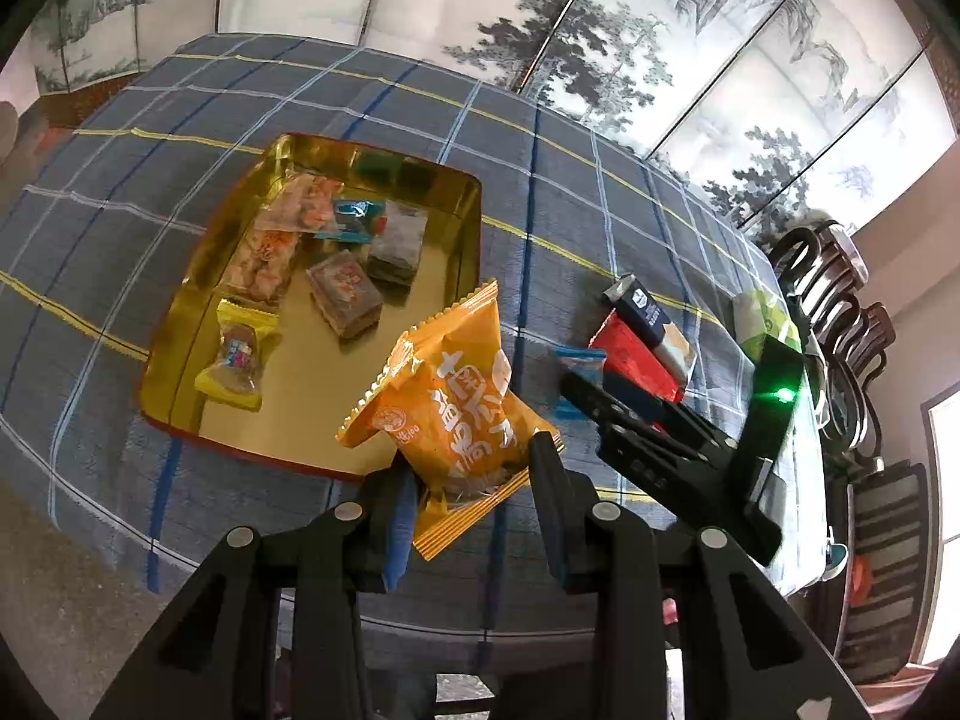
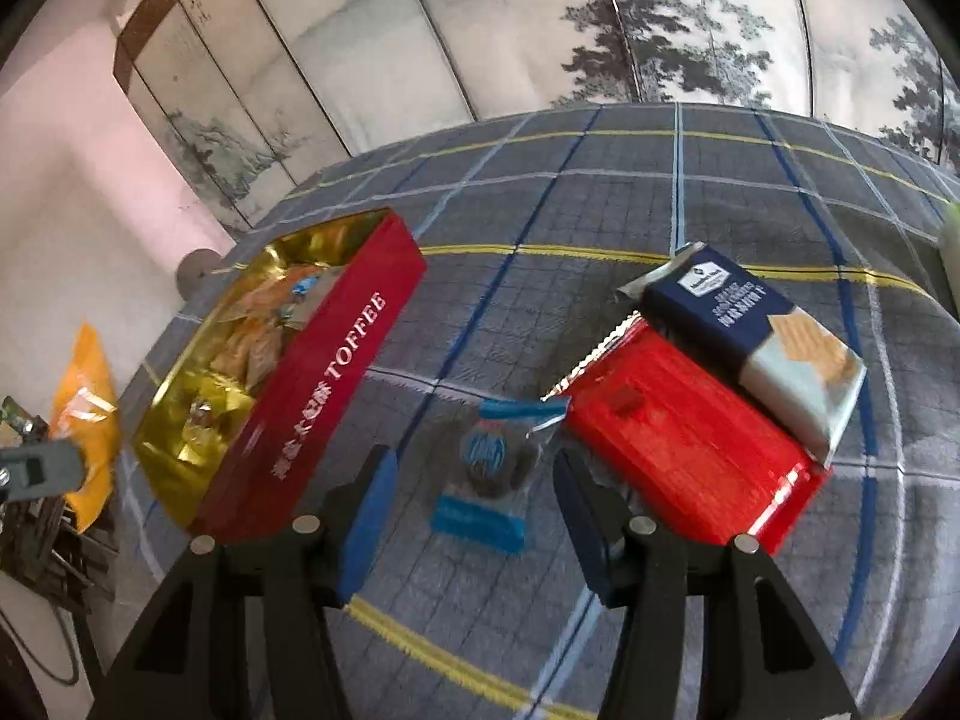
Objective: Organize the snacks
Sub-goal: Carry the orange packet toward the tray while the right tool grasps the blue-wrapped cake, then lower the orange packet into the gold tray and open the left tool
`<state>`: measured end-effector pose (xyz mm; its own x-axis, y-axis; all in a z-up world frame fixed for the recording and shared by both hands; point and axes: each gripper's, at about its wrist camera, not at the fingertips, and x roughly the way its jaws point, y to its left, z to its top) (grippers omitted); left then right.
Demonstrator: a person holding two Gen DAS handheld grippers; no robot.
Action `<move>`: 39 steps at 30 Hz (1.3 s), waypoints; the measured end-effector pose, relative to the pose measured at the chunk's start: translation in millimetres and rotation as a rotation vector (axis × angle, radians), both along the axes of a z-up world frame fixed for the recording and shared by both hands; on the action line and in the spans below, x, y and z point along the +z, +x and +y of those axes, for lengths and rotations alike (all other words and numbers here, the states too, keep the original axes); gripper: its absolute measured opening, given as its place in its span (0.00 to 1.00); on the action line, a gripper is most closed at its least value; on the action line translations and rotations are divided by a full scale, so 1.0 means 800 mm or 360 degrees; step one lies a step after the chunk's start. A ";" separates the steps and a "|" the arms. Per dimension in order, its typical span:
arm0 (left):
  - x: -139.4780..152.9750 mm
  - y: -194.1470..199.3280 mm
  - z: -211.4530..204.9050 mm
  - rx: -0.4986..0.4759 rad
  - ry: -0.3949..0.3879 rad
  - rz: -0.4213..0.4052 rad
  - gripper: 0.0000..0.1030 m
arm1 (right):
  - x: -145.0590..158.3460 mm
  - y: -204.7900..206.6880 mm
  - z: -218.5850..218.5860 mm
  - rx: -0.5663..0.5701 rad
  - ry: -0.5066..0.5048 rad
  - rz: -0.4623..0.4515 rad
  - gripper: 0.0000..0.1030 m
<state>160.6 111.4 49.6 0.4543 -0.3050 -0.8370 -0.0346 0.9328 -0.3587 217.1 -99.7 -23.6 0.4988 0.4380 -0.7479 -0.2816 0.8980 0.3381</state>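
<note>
Lying between the spread right gripper (image 2: 474,498) fingers: blue-wrapped snack (image 2: 489,480).

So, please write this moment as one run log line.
left tongs: shut on orange packet | right tongs: open over blue candy | toffee tin: several snacks inside

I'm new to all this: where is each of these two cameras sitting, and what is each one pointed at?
Left wrist view: mounted behind the left tongs, looking forward and down over the table; its own fingers pinch an orange snack packet near the gold tin; the right tongs show too.
Right wrist view: mounted behind the right tongs, open above a small blue-ended wrapper, beside a red packet.
Shared: the tin, the orange packet, the red packet, the plaid tablecloth.
</note>
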 end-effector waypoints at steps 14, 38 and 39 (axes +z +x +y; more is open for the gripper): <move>-0.010 0.009 0.040 0.0066 0.0006 0.0024 0.31 | 0.004 -0.037 0.018 0.0187 -0.0340 -0.0191 0.30; -0.072 0.084 0.015 -0.0070 0.0096 0.0157 0.32 | 0.000 -0.044 0.003 0.0163 -0.0310 -0.0208 0.30; -0.073 0.085 0.015 -0.0071 0.0093 0.0155 0.33 | 0.000 -0.044 0.003 0.0163 -0.0310 -0.0209 0.30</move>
<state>228.5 123.2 -9.2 0.3570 -0.2726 -0.8935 -0.0249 0.9534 -0.3008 181.8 -97.7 -23.8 0.5575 0.3450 -0.7550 -0.4045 0.9072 0.1159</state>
